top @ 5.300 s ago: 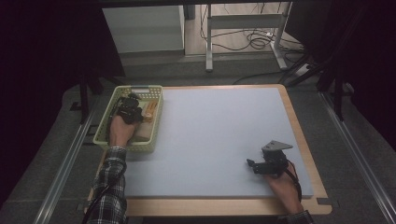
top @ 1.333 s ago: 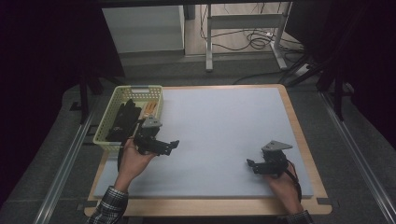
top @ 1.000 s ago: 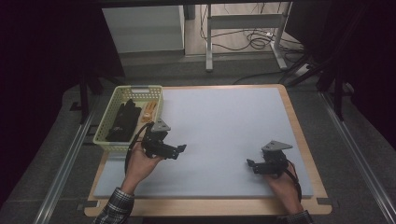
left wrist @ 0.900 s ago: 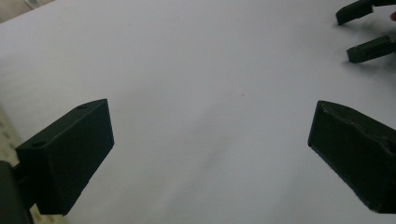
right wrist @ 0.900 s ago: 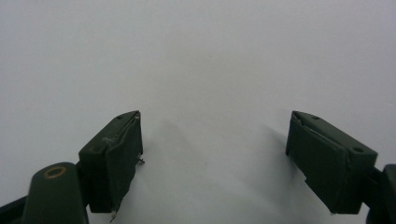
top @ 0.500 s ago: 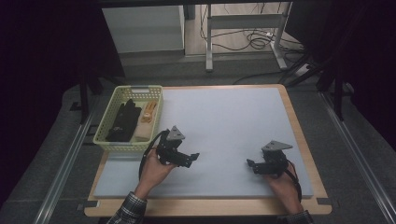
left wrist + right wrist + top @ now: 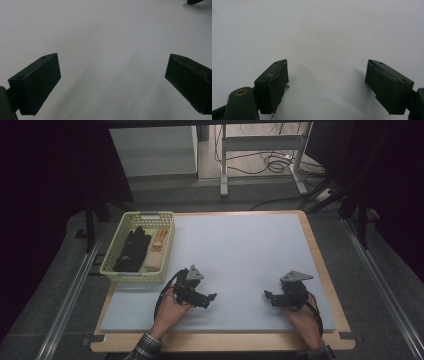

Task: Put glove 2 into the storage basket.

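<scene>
On the near part of the pale grey foam mat [image 7: 240, 255], which covers a light wooden table [image 7: 320, 270], two black two-jaw grippers rest low over the bare surface. Left of centre, the left gripper [image 7: 209, 298] is held by the person's left hand [image 7: 172, 306], its jaws pointing right toward the middle of the mat. Seen from its own camera, the left gripper [image 7: 112, 82] has its jaws spread wide apart with nothing but plain mat between them. Near the right edge of the mat, the right gripper [image 7: 268, 296] sits in the person's right hand [image 7: 300, 312], its jaws pointing left, so the two grippers face each other, well apart. From its own camera, the right gripper [image 7: 325, 82] also stands wide open and holds nothing.

At the far left, a pale green plastic mesh basket [image 7: 120, 270] overlaps the mat's left edge. Inside it lie a dark black glove-like item [image 7: 131, 250], a small orange object [image 7: 159, 240] at its right, and a pale beige block [image 7: 152, 261] nearer the front wall. The left gripper is near the basket's near right corner but apart from it.
</scene>
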The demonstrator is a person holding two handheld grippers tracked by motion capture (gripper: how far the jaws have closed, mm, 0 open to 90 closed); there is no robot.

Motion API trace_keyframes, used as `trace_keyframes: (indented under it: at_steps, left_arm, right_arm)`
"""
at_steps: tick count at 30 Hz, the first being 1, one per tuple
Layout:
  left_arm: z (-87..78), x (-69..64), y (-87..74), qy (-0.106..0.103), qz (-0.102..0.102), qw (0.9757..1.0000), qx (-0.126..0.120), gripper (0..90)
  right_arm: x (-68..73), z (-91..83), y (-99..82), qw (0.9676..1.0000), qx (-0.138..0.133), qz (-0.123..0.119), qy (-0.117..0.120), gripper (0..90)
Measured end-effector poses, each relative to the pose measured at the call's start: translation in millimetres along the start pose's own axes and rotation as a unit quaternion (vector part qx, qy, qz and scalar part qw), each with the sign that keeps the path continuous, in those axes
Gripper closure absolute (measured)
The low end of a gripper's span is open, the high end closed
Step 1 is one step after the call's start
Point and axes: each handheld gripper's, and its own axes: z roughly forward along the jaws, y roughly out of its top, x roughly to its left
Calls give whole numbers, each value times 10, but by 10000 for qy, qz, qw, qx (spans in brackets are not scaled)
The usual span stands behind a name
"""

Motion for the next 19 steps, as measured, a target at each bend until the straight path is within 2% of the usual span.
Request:
trace_keyframes:
  at_steps: [8, 11, 19]
  left_arm:
    - [128, -10, -115, 44, -1, 9999, 146, 7]
    - [188, -20, -149, 58, 62, 9995, 289, 0]
    - [193, -22, -149, 63, 69, 9995, 306, 0]
  right_arm:
    - [1, 0, 0, 10000, 0, -1, 0, 183]
    - [1, 0, 0, 10000, 1, -5, -3, 183]
    - [1, 1, -2, 10000, 1, -4, -1, 183]
